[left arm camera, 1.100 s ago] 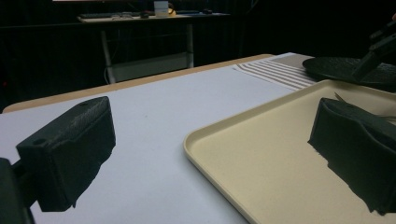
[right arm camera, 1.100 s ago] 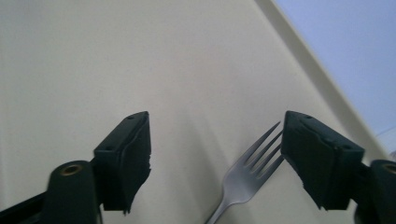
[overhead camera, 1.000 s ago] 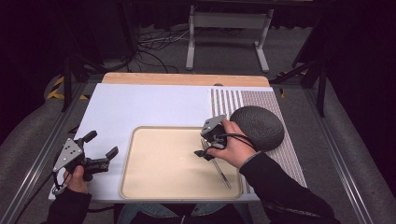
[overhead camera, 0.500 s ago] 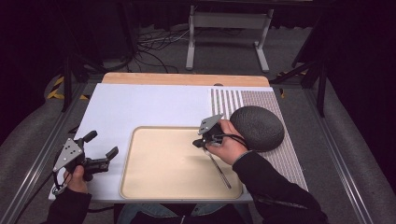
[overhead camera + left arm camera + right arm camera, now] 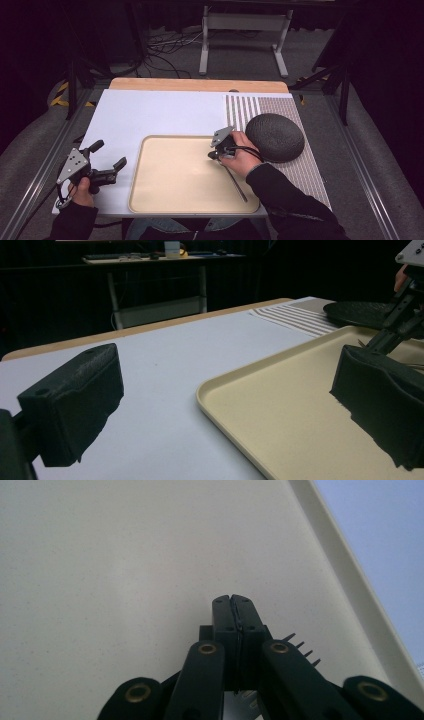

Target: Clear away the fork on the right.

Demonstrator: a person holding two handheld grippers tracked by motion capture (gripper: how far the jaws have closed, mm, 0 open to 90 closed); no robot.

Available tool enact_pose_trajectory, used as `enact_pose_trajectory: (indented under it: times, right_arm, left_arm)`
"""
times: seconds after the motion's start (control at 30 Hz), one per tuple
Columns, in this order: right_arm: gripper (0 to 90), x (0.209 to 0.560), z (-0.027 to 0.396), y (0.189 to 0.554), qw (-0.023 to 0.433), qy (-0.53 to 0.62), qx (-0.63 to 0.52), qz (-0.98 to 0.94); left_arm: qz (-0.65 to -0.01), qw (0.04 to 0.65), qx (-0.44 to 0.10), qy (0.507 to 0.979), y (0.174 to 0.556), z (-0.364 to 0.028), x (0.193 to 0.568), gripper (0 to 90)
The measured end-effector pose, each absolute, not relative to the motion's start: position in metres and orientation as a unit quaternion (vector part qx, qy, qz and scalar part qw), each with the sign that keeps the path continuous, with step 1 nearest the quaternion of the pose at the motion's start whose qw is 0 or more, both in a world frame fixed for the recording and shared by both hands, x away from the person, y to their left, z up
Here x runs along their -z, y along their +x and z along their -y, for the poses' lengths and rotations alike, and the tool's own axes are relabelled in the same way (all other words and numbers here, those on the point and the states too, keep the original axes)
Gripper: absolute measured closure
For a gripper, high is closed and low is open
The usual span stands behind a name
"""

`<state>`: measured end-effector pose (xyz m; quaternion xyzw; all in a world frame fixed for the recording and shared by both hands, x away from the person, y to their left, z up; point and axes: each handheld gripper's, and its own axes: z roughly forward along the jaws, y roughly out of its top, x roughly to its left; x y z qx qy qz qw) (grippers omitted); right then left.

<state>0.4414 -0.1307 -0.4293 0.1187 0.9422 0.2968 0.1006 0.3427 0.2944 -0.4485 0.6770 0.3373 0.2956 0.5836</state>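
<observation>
Right gripper (image 5: 233, 600) fingers together, gripping fork (image 5: 300, 647), angled down over tray (image 5: 170, 200).

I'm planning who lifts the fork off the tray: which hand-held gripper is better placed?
Right. The right hand-held gripper is over the tray, jaws shut on the fork near its tines. The left hand-held gripper hangs open over the white mat, off the tray's left edge.
</observation>
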Motion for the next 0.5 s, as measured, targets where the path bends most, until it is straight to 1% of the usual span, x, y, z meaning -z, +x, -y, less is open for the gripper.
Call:
enact_pose_trajectory:
  times: [0.5]
  right_arm:
    - [90.0, 0.432, 0.148, 0.449, 0.127, 0.141, -0.267, -0.945]
  left_arm:
    - [-0.338, 0.584, -0.296, 0.677, 0.343, -0.294, 0.448, 0.7]
